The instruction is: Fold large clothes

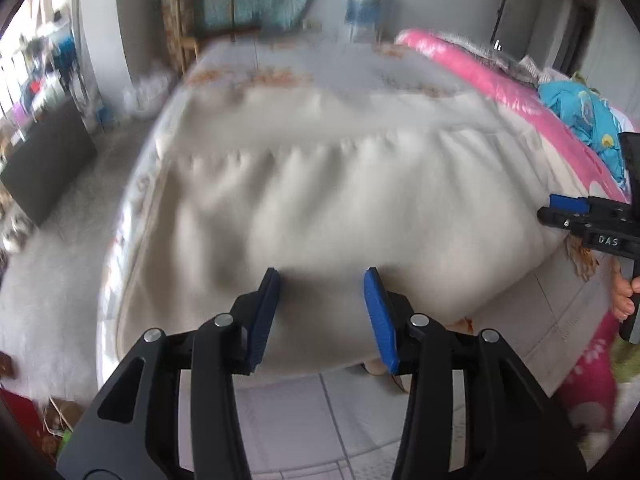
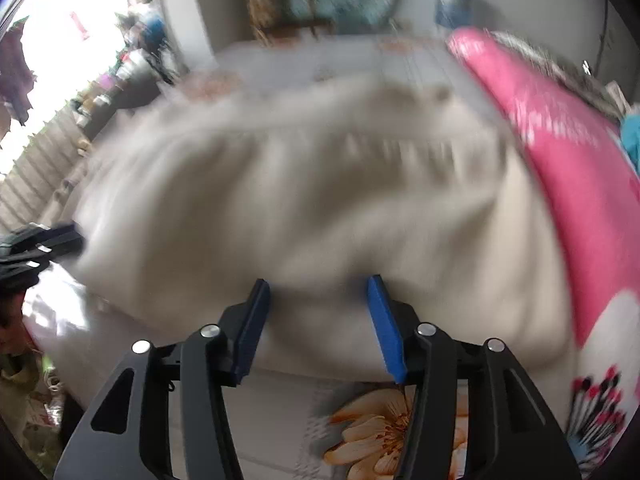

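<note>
We see a large cream garment [image 1: 320,184] spread on the bed [image 1: 280,64], filling the middle of both wrist views, with its long axis running left to right across each frame. Its near edge lies just ahead of both sets of jaws, low in the centre of each picture. The left gripper [image 1: 322,276] has its jaws released, blue pads apart, with no cloth between them. The right gripper [image 2: 318,282] stands the same way, parted and empty above the near edge. In the left wrist view the right gripper shows at the right edge of the frame. A gathered seam runs across the garment in the upper half, parallel to the near edge. A pink quilt [image 1: 480,68] lies along the right side. We judge both hands about equally near; the next grasp likely falls on that near edge.
</note>
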Tool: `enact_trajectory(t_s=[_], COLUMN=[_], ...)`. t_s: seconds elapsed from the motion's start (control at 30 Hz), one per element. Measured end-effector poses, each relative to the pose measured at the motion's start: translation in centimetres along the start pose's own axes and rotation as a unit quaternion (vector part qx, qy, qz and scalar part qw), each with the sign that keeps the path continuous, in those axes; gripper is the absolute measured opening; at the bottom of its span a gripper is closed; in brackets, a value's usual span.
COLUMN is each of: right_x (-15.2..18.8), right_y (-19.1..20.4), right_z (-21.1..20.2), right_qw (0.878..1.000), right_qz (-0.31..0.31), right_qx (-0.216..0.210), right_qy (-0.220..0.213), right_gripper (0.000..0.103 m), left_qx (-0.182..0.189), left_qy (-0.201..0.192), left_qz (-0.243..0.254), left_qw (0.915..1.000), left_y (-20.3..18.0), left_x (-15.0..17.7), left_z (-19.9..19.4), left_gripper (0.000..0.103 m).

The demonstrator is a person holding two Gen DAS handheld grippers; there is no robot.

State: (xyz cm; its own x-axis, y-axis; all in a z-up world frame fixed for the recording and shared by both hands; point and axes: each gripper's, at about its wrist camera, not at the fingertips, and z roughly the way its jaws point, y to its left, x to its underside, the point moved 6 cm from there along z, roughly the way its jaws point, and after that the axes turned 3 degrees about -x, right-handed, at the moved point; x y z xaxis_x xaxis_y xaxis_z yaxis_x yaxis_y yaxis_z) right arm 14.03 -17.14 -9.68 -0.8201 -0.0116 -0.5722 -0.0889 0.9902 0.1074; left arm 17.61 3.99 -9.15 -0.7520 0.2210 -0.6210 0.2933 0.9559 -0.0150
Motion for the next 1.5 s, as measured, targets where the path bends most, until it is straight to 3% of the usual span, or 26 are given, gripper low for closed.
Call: enact_trajectory(t_s=[0.07, 0.17, 0.23, 0.3, 0.37, 0.43, 0.57, 0.7, 0.77, 0.8, 0.87, 1.0, 1.07, 1.13, 1.27, 1.4, 1.5], right_x=[0.0, -0.6, -1.1, -1.0, -0.4, 0.4, 0.7, 1.0, 1.2, 1.9, 2.5, 2.4, 2.8, 3.4, 4.6, 5.9, 6.5], right_y=[0.4, 3.2, 5.9, 8.6, 10.1, 10.2, 9.2, 4.2, 0.8, -1.4, -2.3, -0.9, 0.1, 1.3, 3.4, 5.3, 6.1], right_z=[-1.3, -3.2, -3.3, -2.2, 0.0, 1.6, -1.3, -4.2, -3.3, -1.8, -1.8, -4.3, -6.2, -8.0, -10.4, -12.1, -12.7], right_qw=[1.000, 0.999, 0.997, 0.994, 0.993, 0.994, 0.995, 0.997, 0.998, 0.997, 0.997, 0.997, 0.997, 0.995, 0.993, 0.992, 0.991], right_qz=[0.007, -0.013, -0.041, -0.073, -0.103, -0.103, -0.084, -0.043, 0.002, 0.034, 0.059, 0.043, 0.035, 0.033, 0.029, 0.027, 0.033], right_qx=[0.021, -0.017, -0.045, -0.055, -0.045, -0.030, -0.037, 0.027, 0.045, 0.058, 0.033, 0.034, 0.029, 0.025, 0.015, 0.026, 0.032], right_qy=[0.000, -0.037, -0.056, -0.055, -0.029, -0.016, -0.029, -0.065, -0.051, -0.024, -0.030, -0.046, -0.066, -0.087, -0.110, -0.123, -0.123], right_gripper=[0.050, 0.050, 0.052, 0.057, 0.059, 0.061, 0.061, 0.063, 0.064, 0.064, 0.064, 0.064, 0.074, 0.082, 0.095, 0.097, 0.097], left_qx=[-0.005, 0.026, 0.036, 0.035, 0.012, -0.001, 0.010, -0.023, -0.038, -0.029, -0.030, -0.015, -0.014, -0.018, -0.014, -0.016, -0.040], left_qy=[-0.001, -0.050, -0.062, -0.049, -0.010, -0.031, -0.033, -0.045, -0.019, -0.012, -0.025, -0.047, -0.078, -0.100, -0.098, -0.090, -0.076], left_qz=[-0.010, -0.007, 0.009, 0.020, 0.022, 0.028, 0.001, -0.019, -0.039, -0.047, -0.052, -0.046, -0.040, -0.041, -0.058, -0.062, -0.061], left_qw=[0.9999, 0.9984, 0.9974, 0.9980, 0.9996, 0.9991, 0.9994, 0.9986, 0.9983, 0.9984, 0.9979, 0.9977, 0.9961, 0.9940, 0.9934, 0.9938, 0.9945], left_y=[0.4, -0.4, -1.7, -3.2, -4.0, -4.5, -3.2, -0.4, 1.0, 1.4, 1.4, 0.1, -0.7, -1.4, -2.7, -3.9, -4.5], left_x=[-0.2, -1.4, -2.2, -2.3, -1.6, -1.3, -1.3, -0.1, 0.9, 1.3, 1.3, 0.8, 0.7, 1.2, 2.5, 3.5, 4.0], left_z=[-0.9, -3.3, -3.6, -2.4, 0.5, 0.5, -1.0, -2.6, -1.4, -1.0, -1.2, -3.2, -5.4, -7.4, -9.6, -10.6, -10.7], left_gripper=[0.042, 0.045, 0.049, 0.051, 0.053, 0.054, 0.054, 0.064, 0.065, 0.065, 0.065, 0.069, 0.083, 0.087, 0.091, 0.093, 0.093])
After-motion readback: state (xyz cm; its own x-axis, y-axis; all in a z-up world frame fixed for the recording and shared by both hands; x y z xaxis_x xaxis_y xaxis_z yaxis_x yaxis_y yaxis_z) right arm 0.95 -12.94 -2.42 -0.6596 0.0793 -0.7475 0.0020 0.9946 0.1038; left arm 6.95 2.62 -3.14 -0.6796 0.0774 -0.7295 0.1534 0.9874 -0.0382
